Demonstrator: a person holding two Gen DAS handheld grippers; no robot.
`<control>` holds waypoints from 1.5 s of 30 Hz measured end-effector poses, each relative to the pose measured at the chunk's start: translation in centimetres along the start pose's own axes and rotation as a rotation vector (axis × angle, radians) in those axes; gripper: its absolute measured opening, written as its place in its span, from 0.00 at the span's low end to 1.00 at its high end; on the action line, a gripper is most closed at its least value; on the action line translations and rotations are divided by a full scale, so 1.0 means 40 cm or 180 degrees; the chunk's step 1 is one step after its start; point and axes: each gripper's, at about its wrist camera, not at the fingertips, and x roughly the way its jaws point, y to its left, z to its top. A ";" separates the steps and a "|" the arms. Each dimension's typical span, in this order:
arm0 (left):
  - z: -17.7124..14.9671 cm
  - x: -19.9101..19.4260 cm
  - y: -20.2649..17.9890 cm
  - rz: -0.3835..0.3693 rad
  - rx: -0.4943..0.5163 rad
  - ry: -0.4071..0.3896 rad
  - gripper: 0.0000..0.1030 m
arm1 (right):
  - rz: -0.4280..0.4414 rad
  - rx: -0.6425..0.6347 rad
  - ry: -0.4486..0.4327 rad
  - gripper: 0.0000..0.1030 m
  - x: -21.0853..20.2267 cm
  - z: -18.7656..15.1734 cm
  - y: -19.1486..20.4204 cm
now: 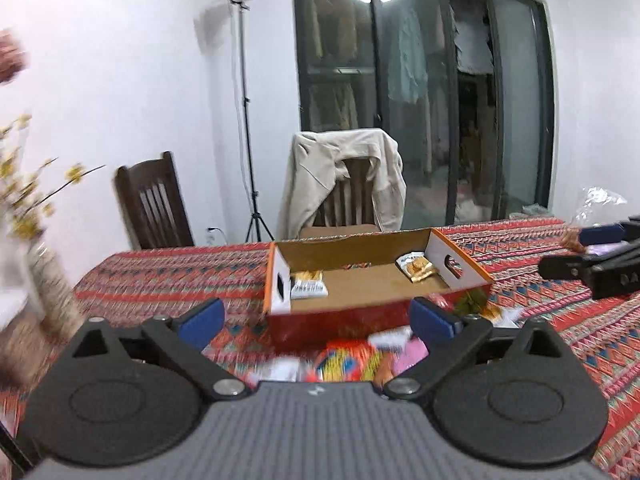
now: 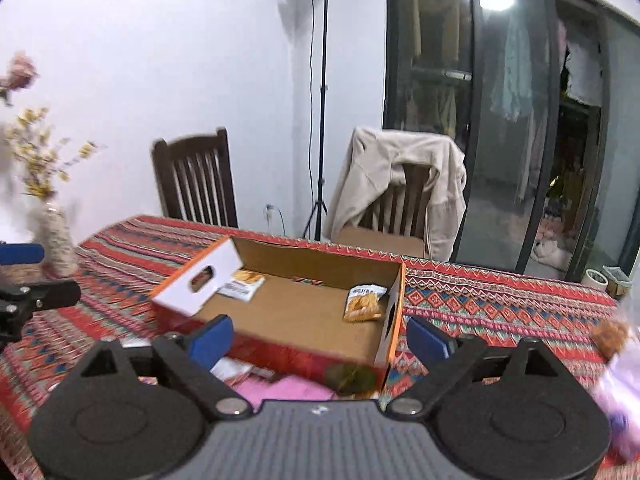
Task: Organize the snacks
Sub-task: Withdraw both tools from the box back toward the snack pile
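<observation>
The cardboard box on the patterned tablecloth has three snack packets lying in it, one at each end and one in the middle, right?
Not quite: the cardboard box holds two snack packets, not three. The right wrist view shows one packet at the left end and another packet at the right end; the middle of the floor is bare cardboard. It does sit on the patterned tablecloth.

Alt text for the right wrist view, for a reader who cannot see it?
The open right gripper holds nothing, facing an open cardboard box on a red patterned tablecloth. Two snack packets lie inside, at opposite ends.
</observation>
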 end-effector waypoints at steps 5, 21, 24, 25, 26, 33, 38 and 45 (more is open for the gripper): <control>-0.136 -0.164 -0.009 0.0120 -0.0212 -0.0140 1.00 | -0.0051 0.0038 -0.0250 0.99 -0.178 -0.146 0.049; -0.428 -0.267 -0.026 0.0206 -0.0288 0.0228 1.00 | -0.0289 0.0055 -0.0143 1.00 -0.305 -0.565 0.185; -0.432 -0.260 -0.018 0.0185 -0.0287 0.0237 1.00 | -0.0292 0.0012 -0.0114 1.00 -0.300 -0.568 0.189; -0.431 -0.257 -0.015 0.0179 -0.0283 0.0241 1.00 | -0.0285 0.0030 -0.0118 1.00 -0.299 -0.566 0.187; -0.430 -0.253 -0.013 0.0180 -0.0280 0.0244 1.00 | -0.0271 0.0062 -0.0123 1.00 -0.298 -0.563 0.184; -0.418 -0.191 0.009 0.0202 -0.0259 0.0332 1.00 | -0.0222 0.0158 -0.0060 1.00 -0.253 -0.538 0.174; -0.391 -0.117 0.036 0.0207 -0.0221 0.0379 1.00 | -0.0178 0.0206 0.0000 0.98 -0.199 -0.501 0.165; -0.341 0.020 0.086 0.0256 -0.0025 0.0420 1.00 | -0.0198 0.0246 0.0028 0.93 -0.107 -0.431 0.146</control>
